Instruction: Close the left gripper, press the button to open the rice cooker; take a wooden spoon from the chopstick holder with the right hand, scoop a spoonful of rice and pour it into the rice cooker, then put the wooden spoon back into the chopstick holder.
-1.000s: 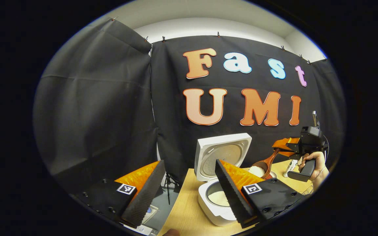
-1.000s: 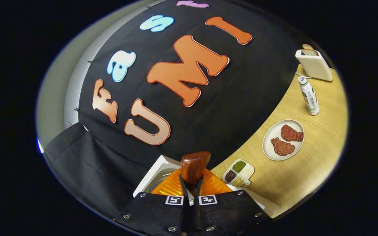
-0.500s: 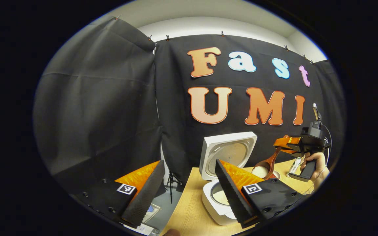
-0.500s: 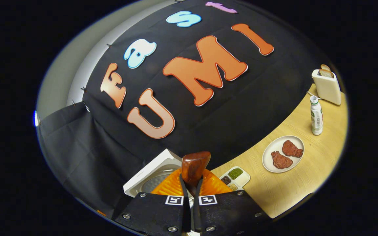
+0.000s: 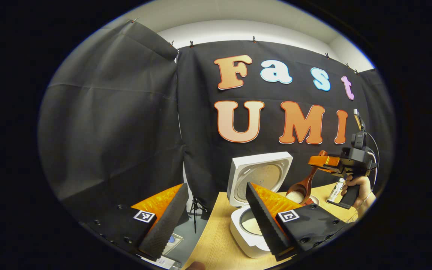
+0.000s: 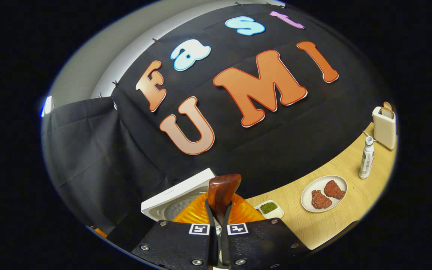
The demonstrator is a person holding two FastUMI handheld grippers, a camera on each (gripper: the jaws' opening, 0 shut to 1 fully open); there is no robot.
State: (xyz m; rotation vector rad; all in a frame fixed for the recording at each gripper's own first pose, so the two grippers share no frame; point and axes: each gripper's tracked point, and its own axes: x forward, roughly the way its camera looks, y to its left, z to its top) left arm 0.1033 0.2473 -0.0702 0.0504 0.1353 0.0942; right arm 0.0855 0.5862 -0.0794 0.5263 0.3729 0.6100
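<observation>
Right tongs clamped on spoon, rice kept level beside open cooker, ready to tip in; left tongs wide, idle.

Wooden table bearing open rice cooker, meat plate, bottle, toaster.

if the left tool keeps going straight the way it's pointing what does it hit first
Probably the booth's black cloth wall. The left tool, open, aims at it past the left side of the rice cooker's raised lid. Depth is unclear.
</observation>
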